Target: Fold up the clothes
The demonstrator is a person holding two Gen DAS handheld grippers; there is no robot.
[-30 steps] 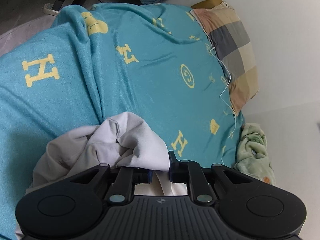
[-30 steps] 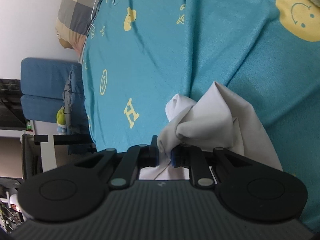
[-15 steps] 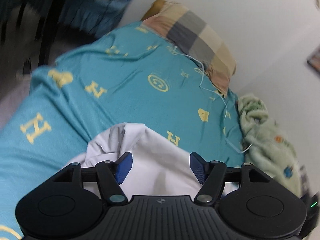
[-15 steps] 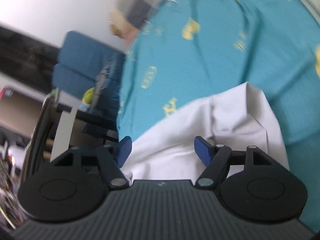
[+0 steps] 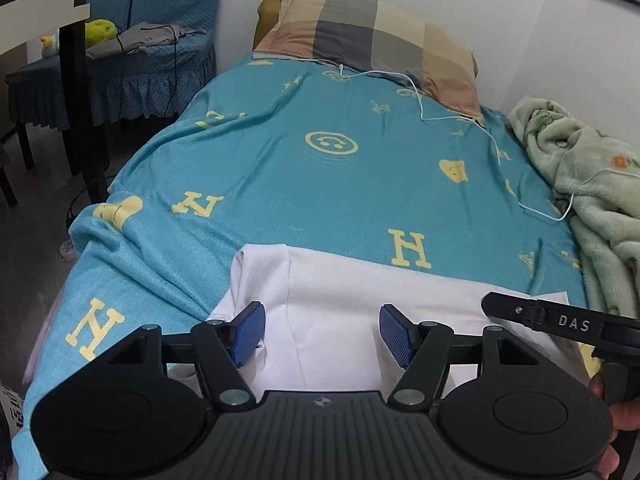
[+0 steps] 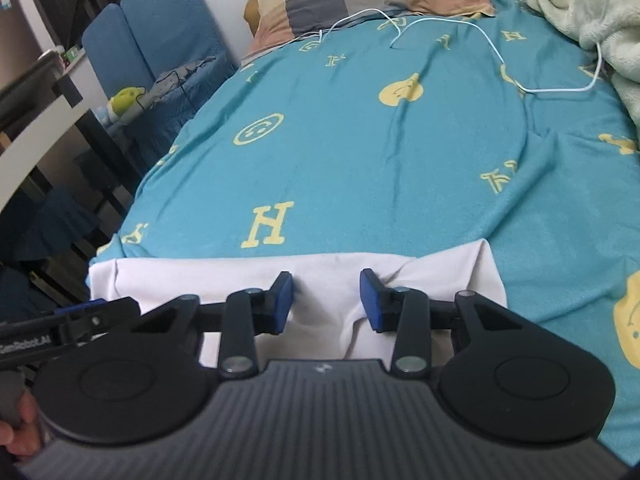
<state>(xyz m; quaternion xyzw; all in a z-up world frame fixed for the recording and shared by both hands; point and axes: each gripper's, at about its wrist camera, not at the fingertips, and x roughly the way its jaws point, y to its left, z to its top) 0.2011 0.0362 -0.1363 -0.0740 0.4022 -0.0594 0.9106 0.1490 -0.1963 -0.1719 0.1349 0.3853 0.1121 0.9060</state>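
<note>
A white garment [image 5: 340, 304] lies spread flat on the near end of the bed's teal sheet [image 5: 320, 184]. My left gripper [image 5: 322, 334] hovers just over its left part, open, with nothing pinched between the blue pads [image 5: 248, 334]. In the right wrist view the same white garment [image 6: 328, 276] runs across under my right gripper [image 6: 326, 302]. Its jaws are closing, still apart, and the cloth lies beneath them unpressed. Each gripper's tip shows at the edge of the other's view: the right gripper [image 5: 540, 318] and the left gripper [image 6: 60, 328].
A plaid pillow [image 5: 372, 36] sits at the head of the bed. A green fleece blanket [image 5: 580, 184] is heaped along the right side, with a white cable [image 5: 492, 140] across the sheet. A blue-covered chair [image 5: 132, 60] and a dark table leg [image 5: 84, 112] stand left of the bed.
Both grippers let go of the bunched white garment, opened and rolled to upright. The garment now lies flat. The right jaws stand narrower than half a second ago.
</note>
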